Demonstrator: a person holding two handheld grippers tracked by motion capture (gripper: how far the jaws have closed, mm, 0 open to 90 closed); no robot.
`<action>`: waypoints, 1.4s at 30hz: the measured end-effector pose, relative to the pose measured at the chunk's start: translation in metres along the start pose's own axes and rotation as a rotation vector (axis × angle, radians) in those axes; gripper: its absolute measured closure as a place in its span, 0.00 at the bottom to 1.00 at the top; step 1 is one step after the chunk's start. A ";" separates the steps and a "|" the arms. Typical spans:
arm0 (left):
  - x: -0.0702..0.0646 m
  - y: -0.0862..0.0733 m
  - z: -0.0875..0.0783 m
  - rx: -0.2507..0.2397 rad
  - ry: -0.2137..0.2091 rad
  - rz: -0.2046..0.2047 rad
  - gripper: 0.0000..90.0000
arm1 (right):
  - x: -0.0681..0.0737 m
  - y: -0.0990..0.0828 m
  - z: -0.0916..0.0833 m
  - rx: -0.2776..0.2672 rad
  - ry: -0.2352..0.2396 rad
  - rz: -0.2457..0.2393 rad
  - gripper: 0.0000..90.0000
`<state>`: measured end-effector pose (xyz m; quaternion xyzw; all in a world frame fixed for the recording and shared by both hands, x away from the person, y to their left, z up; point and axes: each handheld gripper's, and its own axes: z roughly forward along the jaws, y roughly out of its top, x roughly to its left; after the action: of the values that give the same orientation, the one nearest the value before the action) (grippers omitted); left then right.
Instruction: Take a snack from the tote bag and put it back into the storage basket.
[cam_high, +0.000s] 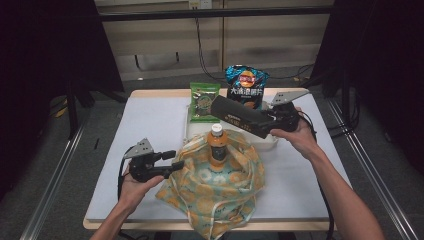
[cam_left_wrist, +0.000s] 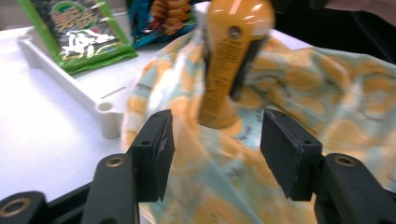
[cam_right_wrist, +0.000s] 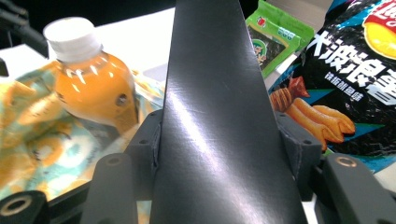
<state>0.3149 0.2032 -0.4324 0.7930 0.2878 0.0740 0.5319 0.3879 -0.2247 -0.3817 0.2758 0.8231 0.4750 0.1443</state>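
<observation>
While the right gripper (cam_high: 266, 126) clamps a long black rectangular box (cam_high: 239, 117) at centre right of the high view, the left gripper (cam_high: 172, 160) at lower left has jaws parted, nothing between them, beside the orange-patterned cloth bag (cam_high: 220, 187) holding an orange drink bottle (cam_high: 217, 146).

two snack bags (cam_high: 204, 101) (green, blue), one bottle (cam_high: 217, 146), one box (cam_high: 240, 118).

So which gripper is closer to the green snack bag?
The right. The right gripper holds a long black box whose end nearly reaches the green snack bag. The left gripper is nearer the person, open beside the patterned cloth bag.
</observation>
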 end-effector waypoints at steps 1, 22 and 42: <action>0.001 0.000 0.003 0.003 0.000 -0.002 0.48 | -0.001 -0.001 0.003 0.006 0.010 -0.013 0.48; -0.003 -0.023 0.018 0.163 -0.066 -0.006 1.00 | -0.026 -0.015 0.049 0.098 0.006 -0.023 0.49; -0.003 -0.025 0.000 0.106 -0.070 -0.028 0.90 | -0.022 -0.030 0.088 0.140 0.071 -0.023 0.48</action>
<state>0.3028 0.2080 -0.4539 0.8181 0.2835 0.0235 0.4999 0.4406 -0.1878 -0.4528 0.2587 0.8621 0.4238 0.1011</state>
